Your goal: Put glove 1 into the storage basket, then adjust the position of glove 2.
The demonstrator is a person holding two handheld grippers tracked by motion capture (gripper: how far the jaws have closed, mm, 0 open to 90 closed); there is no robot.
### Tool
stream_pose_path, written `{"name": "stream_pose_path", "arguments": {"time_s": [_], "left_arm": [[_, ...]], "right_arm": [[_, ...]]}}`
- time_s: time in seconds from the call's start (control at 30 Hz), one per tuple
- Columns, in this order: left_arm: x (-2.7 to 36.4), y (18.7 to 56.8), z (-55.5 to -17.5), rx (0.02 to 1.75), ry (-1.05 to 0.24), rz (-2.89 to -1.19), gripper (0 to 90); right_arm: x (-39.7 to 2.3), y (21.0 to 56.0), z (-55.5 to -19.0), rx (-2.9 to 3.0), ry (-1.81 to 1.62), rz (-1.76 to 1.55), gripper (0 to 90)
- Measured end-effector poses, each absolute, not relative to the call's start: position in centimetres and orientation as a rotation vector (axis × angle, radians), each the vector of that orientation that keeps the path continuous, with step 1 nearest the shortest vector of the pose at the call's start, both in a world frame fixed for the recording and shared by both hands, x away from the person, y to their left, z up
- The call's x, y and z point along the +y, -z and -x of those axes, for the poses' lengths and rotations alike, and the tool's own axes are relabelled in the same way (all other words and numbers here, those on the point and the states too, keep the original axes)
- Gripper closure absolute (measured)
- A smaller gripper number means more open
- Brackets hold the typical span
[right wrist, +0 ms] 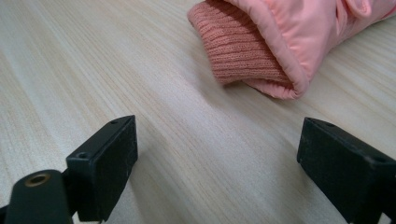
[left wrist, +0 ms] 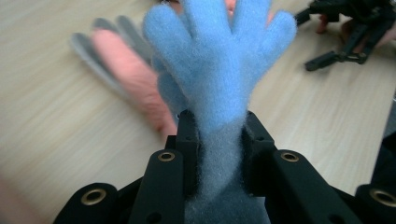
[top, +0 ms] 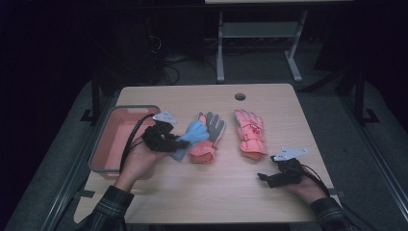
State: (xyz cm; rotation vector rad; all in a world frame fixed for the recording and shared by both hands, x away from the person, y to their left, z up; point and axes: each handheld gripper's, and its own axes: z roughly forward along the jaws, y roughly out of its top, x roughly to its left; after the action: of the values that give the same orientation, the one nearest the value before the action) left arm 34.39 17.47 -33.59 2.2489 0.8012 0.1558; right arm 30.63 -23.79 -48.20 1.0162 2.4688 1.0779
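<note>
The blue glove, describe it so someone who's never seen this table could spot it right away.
Start at the pink bin on the left edge of the wooden table. Just to its right, the left gripper is clamped on the cuff of the blue glove, lifting it. Its neighbours are two padded pink gloves, one with a grey palm; this one is fuzzy, thin and light blue.

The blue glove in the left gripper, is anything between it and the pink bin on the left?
Nothing visible blocks it. The left gripper is shut on the blue glove, lifted just right of the pink bin; the pink-and-grey glove lies on the far side, away from the bin.
</note>
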Motion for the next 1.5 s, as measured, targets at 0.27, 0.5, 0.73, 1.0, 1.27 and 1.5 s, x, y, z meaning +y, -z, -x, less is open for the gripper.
{"name": "stream_pose_path", "arguments": {"time_s": [0.27, 0.5, 0.73, 1.0, 1.27, 1.5], "left_arm": [[21.9, 32.9, -35.3, 0.924, -0.212, -2.205, 72.9], [25.1, 33.3, -35.7, 1.024, -0.249, -2.175, 72.9], [27.7, 34.1, -36.3, 1.118, -0.281, -2.159, 73.0], [29.7, 36.0, -37.2, 1.22, -0.292, -2.161, 72.8], [31.3, 38.1, -38.4, 1.329, -0.32, -2.174, 72.5], [32.1, 40.2, -39.3, 1.433, -0.299, -2.196, 72.1]], "right_arm": [[-23.8, 48.2, -30.7, 2.466, -1.074, -1.021, 10.9], [-23.8, 48.2, -30.7, 2.466, -1.073, -1.021, 10.9], [-23.8, 48.2, -30.7, 2.468, -1.072, -1.021, 10.8], [-23.8, 48.2, -30.7, 2.467, -1.071, -1.022, 10.6], [-23.8, 48.2, -30.7, 2.468, -1.07, -1.023, 10.5], [-23.8, 48.2, -30.7, 2.467, -1.07, -1.023, 10.5]]}}
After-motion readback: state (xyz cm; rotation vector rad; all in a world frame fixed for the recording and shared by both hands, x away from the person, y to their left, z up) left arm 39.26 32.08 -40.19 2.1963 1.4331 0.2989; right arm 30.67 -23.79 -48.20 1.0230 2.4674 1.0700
